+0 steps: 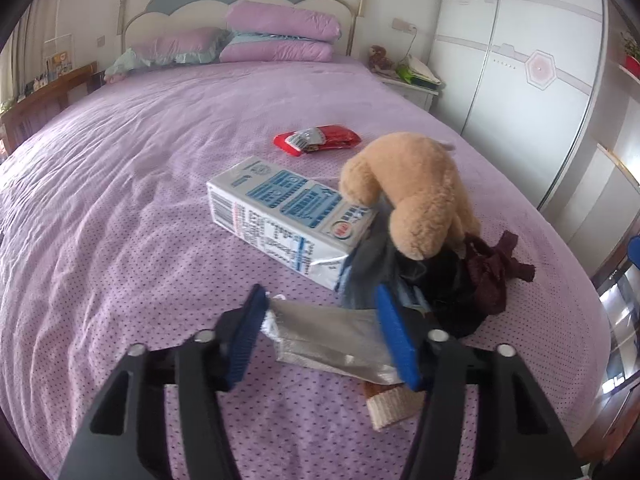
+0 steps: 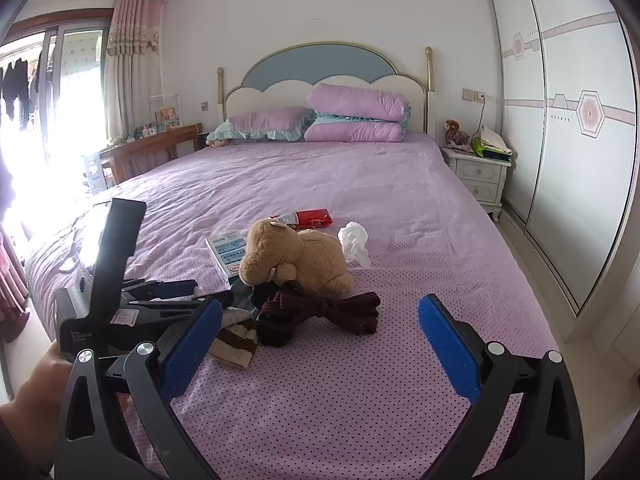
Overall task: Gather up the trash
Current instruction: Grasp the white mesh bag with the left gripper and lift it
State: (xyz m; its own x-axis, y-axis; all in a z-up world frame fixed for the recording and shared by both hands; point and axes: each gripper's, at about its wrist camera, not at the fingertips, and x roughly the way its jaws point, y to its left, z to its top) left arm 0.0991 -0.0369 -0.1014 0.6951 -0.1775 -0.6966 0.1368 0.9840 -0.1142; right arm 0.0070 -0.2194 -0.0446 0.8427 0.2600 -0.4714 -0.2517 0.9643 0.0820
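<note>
- Near 6 o'clock on the bedspread (image 1: 120, 208), in the left wrist view: left gripper (image 1: 320, 332) narrowed around a crinkled silver foil wrapper (image 1: 332, 340), blue pads touching both its ends, so apparently gripping it
- Wide apart and empty: right gripper (image 2: 320, 344), hovering over the dotted lilac cover
- Judged early in the job: only the foil piece in hand, no bin or bag visible
- Left to gather, by the look of it: boxy white-and-blue milk carton (image 1: 280, 220) at 12 o'clock from the claw, glossy red packet (image 1: 318, 140) beyond it, crumpled white tissue (image 2: 354, 242) at 3 o'clock of the plush toy (image 2: 296, 256)
- Probably not trash: fuzzy tan toy leaning on the carton, soft maroon and dark socks (image 2: 320, 308) tangled at its base, striped knit sock (image 2: 236, 344) near 7 o'clock
</note>
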